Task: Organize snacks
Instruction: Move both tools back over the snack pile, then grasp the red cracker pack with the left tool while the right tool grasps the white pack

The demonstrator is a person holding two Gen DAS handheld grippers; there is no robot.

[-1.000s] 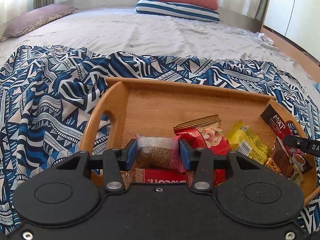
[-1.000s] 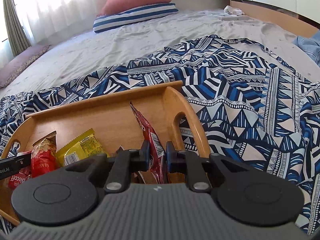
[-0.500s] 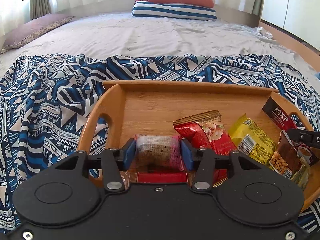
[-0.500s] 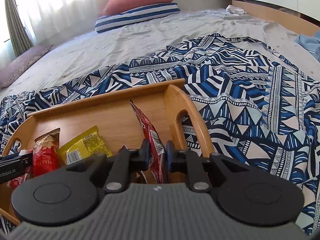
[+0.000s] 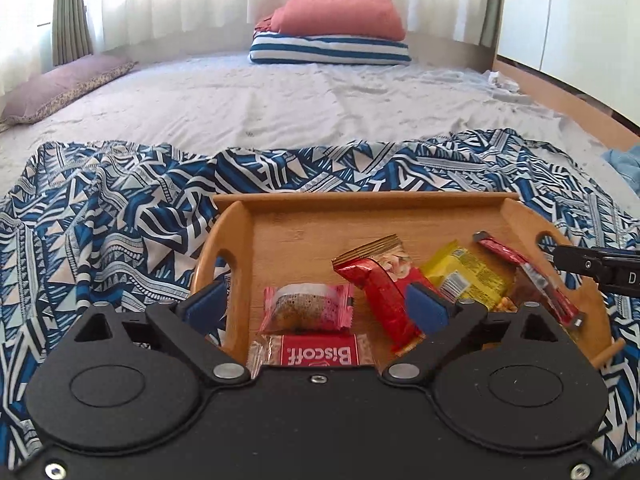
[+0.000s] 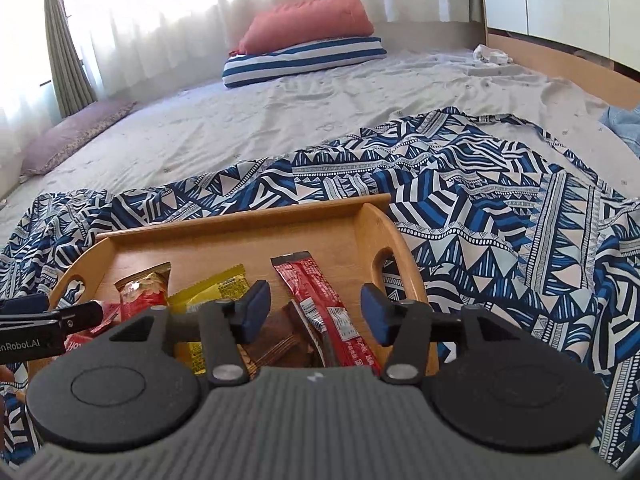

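Left wrist view
- Left gripper [image 5: 318, 306]: its jaws are opening, the blue pads spread wide; nothing is pressed between them.
- Pink snack pack [image 5: 307, 307]: seen lying in the wooden tray [image 5: 360, 204], between the spread pads and clear of both, long axis across the picture.
- Biscoff pack [image 5: 316, 354]: laid just in front of the pink pack, at the tray's near edge, long axis across the picture, its label read upside down.
- Red snack bag [image 5: 380, 292]: laid to the right of the pink pack, long axis running from upper left to lower right.
- Yellow pack [image 5: 464, 276]: placed right of the red bag, tilted the same way.
- Red stick sachet [image 5: 528, 276]: laid by the tray's right handle, its top end pointing to the far left corner.
- Change: a second earlier the pink pack was clamped between the pads; it is now released, and the tray is seen from higher up.

Right wrist view
- Right gripper [image 6: 316, 312]: its jaws are opening; the red stick sachet [image 6: 324, 304] is seen between the pads but untouched by them.
- Sachet axis: lengthwise away from the camera, top end pointing to the tray's [image 6: 248, 216] far wall, lying flat over a brown pack [image 6: 280, 344].
- Yellow pack [image 6: 216, 288]: laid left of the sachet.
- Left gripper [image 6: 52, 322]: seen entering at the left edge, over the tray's left end.
- Patterned blue cloth [image 6: 500, 216]: spread on the bed under the tray.
- Change: a second earlier the sachet was pinched upright on its edge; it is now let go and laid down.
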